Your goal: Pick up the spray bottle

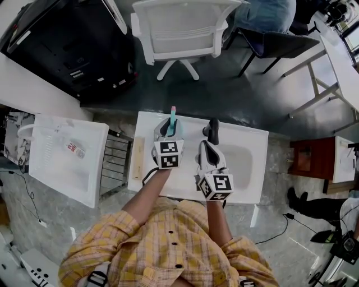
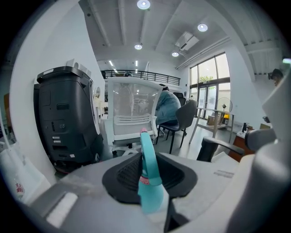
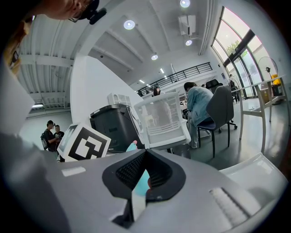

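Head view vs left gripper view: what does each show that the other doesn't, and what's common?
Head view only: the plaid shirt and the marker cube on the left tongs. Left gripper view only: ceiling lights, tall windows. Both: the teal spray bottle between the closing left tongs, the white chair, the black machine.

A teal spray bottle (image 2: 148, 170) with a pink tip stands upright between the closing jaws of the left tool (image 1: 170, 128).
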`<state>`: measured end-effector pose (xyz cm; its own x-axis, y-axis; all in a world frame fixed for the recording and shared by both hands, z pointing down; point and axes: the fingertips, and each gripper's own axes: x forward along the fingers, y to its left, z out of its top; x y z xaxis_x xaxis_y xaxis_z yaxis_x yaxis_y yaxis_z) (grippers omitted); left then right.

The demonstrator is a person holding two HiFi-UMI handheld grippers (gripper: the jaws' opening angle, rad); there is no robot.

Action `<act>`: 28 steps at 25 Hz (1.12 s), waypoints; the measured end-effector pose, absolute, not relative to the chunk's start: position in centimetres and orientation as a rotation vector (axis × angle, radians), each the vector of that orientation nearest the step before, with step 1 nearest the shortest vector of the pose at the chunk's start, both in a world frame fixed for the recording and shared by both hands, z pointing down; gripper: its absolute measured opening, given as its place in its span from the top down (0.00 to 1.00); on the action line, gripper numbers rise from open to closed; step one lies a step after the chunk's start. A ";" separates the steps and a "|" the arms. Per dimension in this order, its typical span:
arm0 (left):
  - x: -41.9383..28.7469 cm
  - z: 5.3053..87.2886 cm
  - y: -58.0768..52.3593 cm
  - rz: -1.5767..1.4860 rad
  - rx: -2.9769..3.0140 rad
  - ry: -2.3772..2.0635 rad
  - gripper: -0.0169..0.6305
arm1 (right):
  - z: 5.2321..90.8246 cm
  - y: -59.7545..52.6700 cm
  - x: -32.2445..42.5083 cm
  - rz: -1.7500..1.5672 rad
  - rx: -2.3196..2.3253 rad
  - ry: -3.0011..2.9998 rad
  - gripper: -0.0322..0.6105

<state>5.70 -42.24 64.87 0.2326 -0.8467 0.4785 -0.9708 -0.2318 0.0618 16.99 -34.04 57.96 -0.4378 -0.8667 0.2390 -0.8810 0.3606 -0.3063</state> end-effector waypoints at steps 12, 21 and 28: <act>5.4 63.5 -41.5 0.438 2.188 -1.667 0.86 | 57.0 -33.2 17.0 0.594 1.671 -2.560 0.95; 4.4 60.7 -40.3 0.371 2.200 -1.679 0.86 | 55.4 -32.4 16.8 0.573 1.683 -2.570 0.95; 4.0 59.0 -38.4 0.343 2.239 -1.673 0.85 | 53.5 -31.1 16.7 0.536 1.709 -2.578 0.95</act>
